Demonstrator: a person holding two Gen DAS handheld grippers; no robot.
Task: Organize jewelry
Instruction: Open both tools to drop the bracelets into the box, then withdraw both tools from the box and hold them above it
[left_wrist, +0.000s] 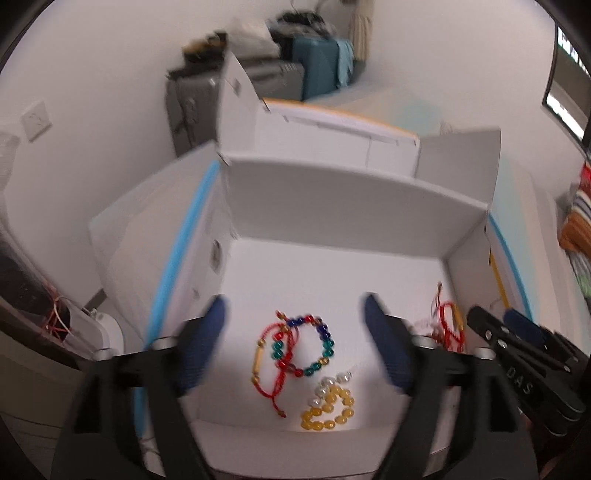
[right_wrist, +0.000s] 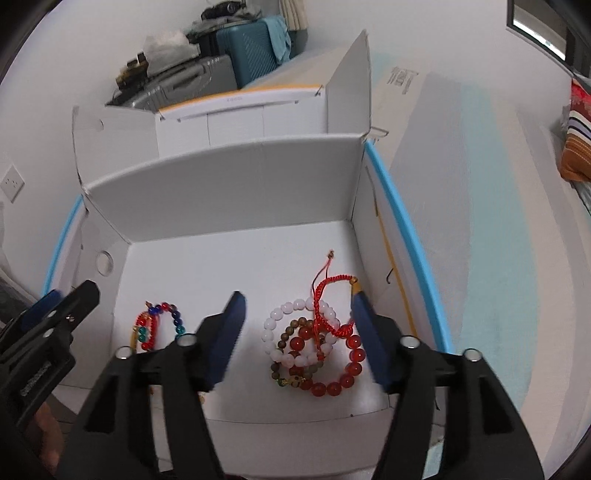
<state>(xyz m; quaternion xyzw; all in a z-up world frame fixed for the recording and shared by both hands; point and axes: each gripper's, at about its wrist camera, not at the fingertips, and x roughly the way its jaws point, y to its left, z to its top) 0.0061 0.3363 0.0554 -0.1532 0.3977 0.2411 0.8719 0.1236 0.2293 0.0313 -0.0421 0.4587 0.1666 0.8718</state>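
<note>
We hover both claws over the open white cardboard box (right_wrist: 221, 192), and our read is that the step in hand is picking one piece out of a heap w/o dragging its neighbours along. The left claw (left_wrist: 295, 343) is spread wide, nothing btwn its blue pads, and sits above the left-hand pile; the right claw (right_wrist: 295, 332) is likewise spread and empty, above the right-hand pile. To do this well we'd go for a strand lying on top or at the edge, come down w/ one pad inside a loop and one outside, close gently, then lift slowly to check nothing is snagged. On the left: a multicolour bead bracelet (left_wrist: 317, 343) (blue, teal, red, amber beads) overlaps a red cord bracelet (left_wrist: 269, 365) w/ gold tube beads, and just beside them, nearer us, lies a yellow bead bracelet (left_wrist: 328, 410) w/ a few silver beads. These look tangled where cord crosses beads, so probably tricky. On the right: a white bead bracelet (right_wrist: 280, 314), a red bead bracelet (right_wrist: 351, 365) w/ big glossy beads, a brown-green bead bracelet (right_wrist: 284, 339) and a red braided cord bracelet (right_wrist: 328, 295) draped over the lot, its tail reaching toward the far wall. All lie on the box floor. That cord looks like the top layer, so we'd guess it should go first. Beads look hard and slippery; cord should grip better. The left view is motion-blurred, so fine detail there is uncertain.
</note>
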